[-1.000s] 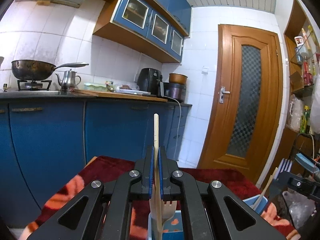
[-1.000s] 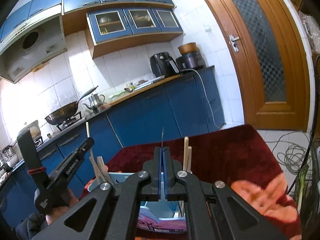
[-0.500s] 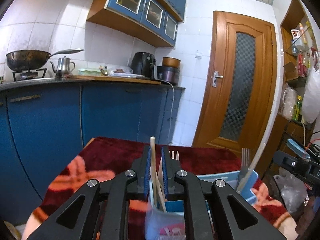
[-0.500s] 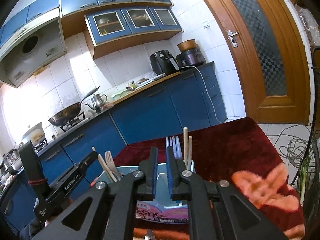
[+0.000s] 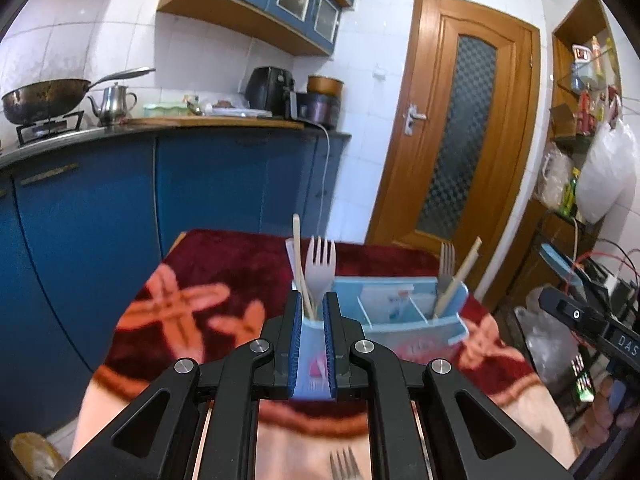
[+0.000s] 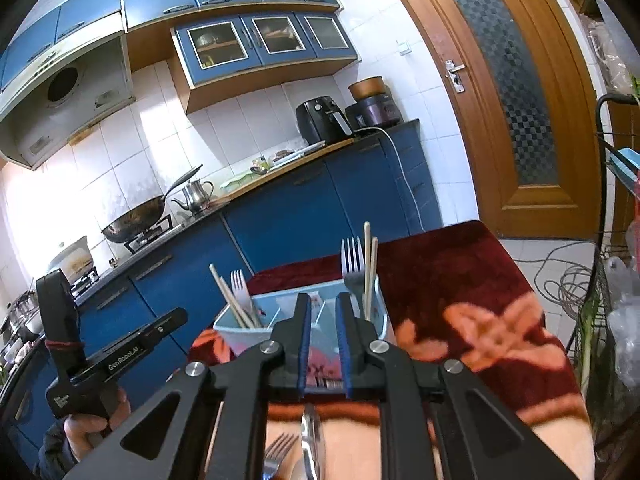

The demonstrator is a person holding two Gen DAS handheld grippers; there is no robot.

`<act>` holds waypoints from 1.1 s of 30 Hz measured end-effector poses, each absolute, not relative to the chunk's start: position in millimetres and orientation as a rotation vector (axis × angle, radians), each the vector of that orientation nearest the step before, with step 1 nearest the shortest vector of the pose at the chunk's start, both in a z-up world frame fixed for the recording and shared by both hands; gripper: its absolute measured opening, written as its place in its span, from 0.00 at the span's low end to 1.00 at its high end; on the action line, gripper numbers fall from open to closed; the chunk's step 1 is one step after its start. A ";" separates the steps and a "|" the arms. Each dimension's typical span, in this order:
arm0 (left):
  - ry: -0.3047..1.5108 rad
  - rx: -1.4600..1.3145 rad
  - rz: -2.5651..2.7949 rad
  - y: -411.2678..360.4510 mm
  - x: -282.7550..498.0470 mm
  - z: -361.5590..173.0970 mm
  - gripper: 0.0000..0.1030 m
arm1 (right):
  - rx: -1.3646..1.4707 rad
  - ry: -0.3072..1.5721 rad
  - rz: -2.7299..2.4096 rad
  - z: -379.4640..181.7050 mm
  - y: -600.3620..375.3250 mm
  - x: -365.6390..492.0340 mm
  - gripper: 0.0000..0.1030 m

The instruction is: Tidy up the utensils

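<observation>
Utensils stand partly sorted in the blue organizer [image 5: 404,312], which sits on the blanket-covered surface [image 5: 192,304] near its far edge. A plastic fork [image 5: 320,268] and chopsticks [image 5: 298,256] fill one end compartment, a metal fork [image 6: 352,260] with two more sticks the other end — the middle compartments look empty. More remains: a fork [image 6: 278,454] and a knife [image 6: 310,436] lie on the near side. The left gripper [image 5: 312,344] has its jaws slightly spread, holding nothing. The right gripper [image 6: 322,344] has jaws that have just been opening, nothing between them. Open cloth to the right gives free room; the surface edges drop off close behind the organizer.
</observation>
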State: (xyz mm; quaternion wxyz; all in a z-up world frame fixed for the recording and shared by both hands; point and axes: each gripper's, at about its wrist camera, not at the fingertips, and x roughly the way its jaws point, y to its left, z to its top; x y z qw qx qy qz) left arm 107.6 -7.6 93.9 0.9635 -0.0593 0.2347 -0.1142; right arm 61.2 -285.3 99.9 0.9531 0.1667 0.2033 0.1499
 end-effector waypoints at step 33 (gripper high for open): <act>1.071 -0.031 -0.329 -54.2 60.3 -8.5 0.18 | 0.383 0.661 0.241 19.9 -305.4 -14.2 0.39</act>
